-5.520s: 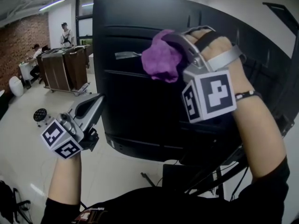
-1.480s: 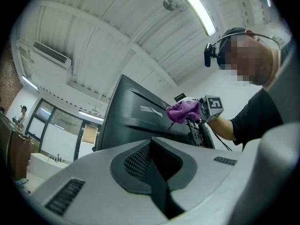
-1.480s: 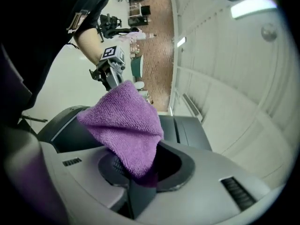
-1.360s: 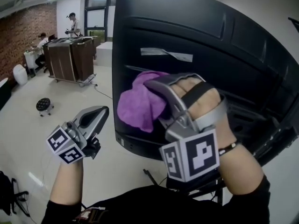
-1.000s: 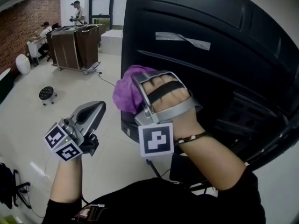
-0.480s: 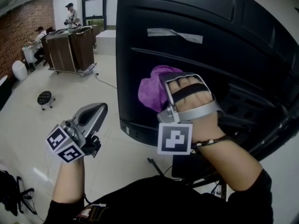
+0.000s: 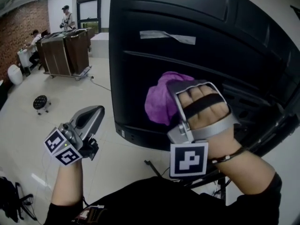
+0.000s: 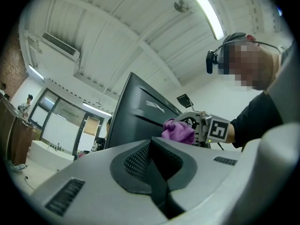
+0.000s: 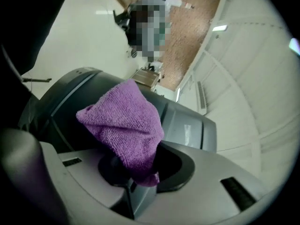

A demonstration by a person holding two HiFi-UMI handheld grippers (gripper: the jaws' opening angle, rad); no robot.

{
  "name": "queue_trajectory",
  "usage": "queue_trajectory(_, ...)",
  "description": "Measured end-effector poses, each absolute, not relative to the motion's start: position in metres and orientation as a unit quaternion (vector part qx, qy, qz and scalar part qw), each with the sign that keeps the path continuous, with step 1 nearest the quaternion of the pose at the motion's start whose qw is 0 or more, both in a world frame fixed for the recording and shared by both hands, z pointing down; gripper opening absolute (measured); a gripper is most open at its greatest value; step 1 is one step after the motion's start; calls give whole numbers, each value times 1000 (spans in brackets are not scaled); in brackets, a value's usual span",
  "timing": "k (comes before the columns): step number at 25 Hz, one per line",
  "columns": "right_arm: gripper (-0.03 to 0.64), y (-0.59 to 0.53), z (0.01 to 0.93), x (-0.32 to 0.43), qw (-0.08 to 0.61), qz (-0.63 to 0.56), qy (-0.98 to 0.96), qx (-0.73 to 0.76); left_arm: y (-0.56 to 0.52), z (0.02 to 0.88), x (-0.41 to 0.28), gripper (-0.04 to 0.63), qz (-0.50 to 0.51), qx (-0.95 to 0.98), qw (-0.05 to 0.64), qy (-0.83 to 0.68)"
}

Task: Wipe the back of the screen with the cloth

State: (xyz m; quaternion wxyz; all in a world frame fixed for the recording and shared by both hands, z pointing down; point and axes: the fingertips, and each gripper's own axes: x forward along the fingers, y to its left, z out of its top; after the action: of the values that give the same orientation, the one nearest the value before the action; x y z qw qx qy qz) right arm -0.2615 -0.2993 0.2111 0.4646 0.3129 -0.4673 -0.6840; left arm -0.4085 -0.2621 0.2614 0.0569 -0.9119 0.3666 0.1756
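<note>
The right edge of the screen (image 7: 140, 78) is cut off in the head view. The tips of the right gripper (image 7: 173, 97) are buried in the purple cloth (image 7: 159, 102) there. Whether the cloth actually touches the black back panel cannot be told, since the meeting point is covered by the cloth and the hand.

In the right gripper view the jaws are seen clamped on a bunched fold of the cloth (image 9: 124, 125), which stands out from them toward the dark panel. The cloth is held against the lower middle of the screen's back, below a strip of grey tape (image 7: 167, 36).

The left gripper (image 7: 95, 111) is held low at the left over the floor, well apart from the screen. Its jaws are pressed together with nothing between them.

Far left, wooden cabinets (image 7: 63, 53), a small black stool (image 7: 40, 102) and a standing person (image 7: 66, 18) are seen. Nothing is placed between cloth and screen.
</note>
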Motion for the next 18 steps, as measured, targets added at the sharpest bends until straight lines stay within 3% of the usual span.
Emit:
queue_trajectory(3,91,-263,175,-245,350,-725,-480,347,-265,261,-399,-5,172,-915,57,361)
queue_trajectory(6,91,-252,156,-198,298,-743,-460,383,-267,260,-384,-5,168,-918,58,354)
queue_trajectory(18,92,-248,183,-95,323,-742,-447,381,-258,258,-318,-5,160,-927,56,335)
